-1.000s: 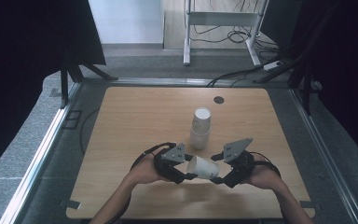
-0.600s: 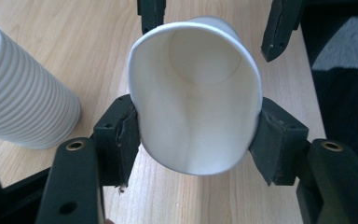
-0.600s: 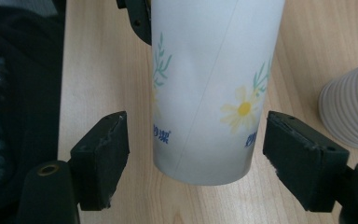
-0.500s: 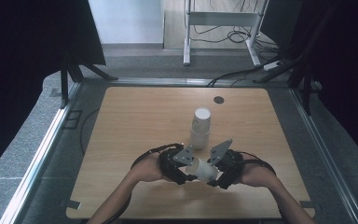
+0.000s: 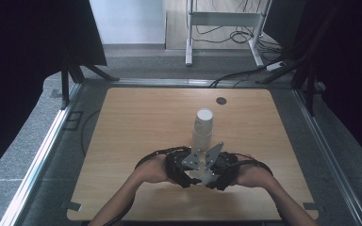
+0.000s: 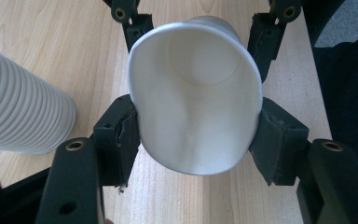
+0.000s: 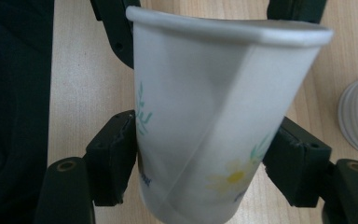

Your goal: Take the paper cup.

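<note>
Low in the frame, both grippers' fingers point(image 6: 121, 135) pinch one paper cup point(image 6: 196, 98); next probably handing it off or crushing it.

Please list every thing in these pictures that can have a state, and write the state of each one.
White paper cup with a flower print: held off the table by both grippers, side creased, rim squeezed oval.
Stack of white ribbed paper cups: upright on the wooden table, untouched.
Left gripper: jaws shut on the cup near its rim.
Right gripper: jaws shut on the cup near its base.
</note>
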`<state>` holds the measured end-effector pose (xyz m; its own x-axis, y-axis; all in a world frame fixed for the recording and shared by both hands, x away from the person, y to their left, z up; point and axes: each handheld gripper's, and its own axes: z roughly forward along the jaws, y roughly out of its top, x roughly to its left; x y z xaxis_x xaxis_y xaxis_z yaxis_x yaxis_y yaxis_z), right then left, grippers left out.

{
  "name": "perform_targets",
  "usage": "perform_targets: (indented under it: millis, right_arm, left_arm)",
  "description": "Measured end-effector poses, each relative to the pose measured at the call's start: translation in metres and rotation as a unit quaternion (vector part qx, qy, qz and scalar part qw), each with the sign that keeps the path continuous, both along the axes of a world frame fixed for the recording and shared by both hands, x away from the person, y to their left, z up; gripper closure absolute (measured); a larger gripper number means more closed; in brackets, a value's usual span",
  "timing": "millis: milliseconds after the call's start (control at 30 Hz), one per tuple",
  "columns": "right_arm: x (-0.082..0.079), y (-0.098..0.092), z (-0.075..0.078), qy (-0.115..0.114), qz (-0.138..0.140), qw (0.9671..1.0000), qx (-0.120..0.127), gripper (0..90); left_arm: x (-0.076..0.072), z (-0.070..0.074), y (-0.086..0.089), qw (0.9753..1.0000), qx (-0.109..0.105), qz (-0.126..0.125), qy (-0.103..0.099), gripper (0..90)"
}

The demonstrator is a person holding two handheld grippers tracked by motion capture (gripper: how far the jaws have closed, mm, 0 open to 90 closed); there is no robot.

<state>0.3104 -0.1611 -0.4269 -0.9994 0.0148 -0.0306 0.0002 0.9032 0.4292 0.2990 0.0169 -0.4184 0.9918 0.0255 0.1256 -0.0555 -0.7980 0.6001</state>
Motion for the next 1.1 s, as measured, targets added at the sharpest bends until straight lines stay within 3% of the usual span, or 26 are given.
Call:
perform_targets:
  millis: [300, 500, 600, 633, 667, 767, 867, 1100]
  right_arm:
    - [-0.001, -0.001, -0.002, 0.004, -0.001, 0.9999, 0.011, 37.4]
    - [-0.001, -0.008, 0.0, 0.011, -0.007, 0.9986, 0.052, 36.9]
    - [-0.001, -0.014, 0.003, 0.014, -0.017, 0.9963, 0.083, 36.9]
    - [-0.001, -0.015, 0.003, 0.015, -0.018, 0.9956, 0.091, 36.9]
    - [-0.001, -0.017, 0.004, 0.015, -0.022, 0.9948, 0.099, 36.8]
    - [0.0, -0.02, 0.004, 0.013, -0.02, 0.9932, 0.113, 36.8]
    - [-0.001, -0.023, 0.003, 0.018, -0.027, 0.9897, 0.139, 36.5]
    - [-0.001, -0.026, -0.001, 0.027, -0.026, 0.9847, 0.17, 36.3]
  left_arm:
    - [0.0, -0.001, 0.001, 1.0, -0.003, -0.002, 0.002, 35.5]
    - [0.002, 0.003, 0.008, 0.9988, -0.044, 0.012, 0.02, 29.7]
    - [0.003, 0.006, 0.012, 0.997, -0.066, 0.025, 0.034, 23.5]
    - [0.004, 0.006, 0.015, 0.9952, -0.083, 0.028, 0.044, 22.3]
    - [0.004, 0.006, 0.015, 0.9952, -0.083, 0.028, 0.044, 21.7]
    - [0.006, 0.007, 0.018, 0.9915, -0.113, 0.03, 0.057, 20.9]
    - [0.008, 0.006, 0.02, 0.9872, -0.138, 0.033, 0.073, 20.0]
    - [0.008, 0.004, 0.017, 0.9836, -0.158, 0.036, 0.081, 20.7]
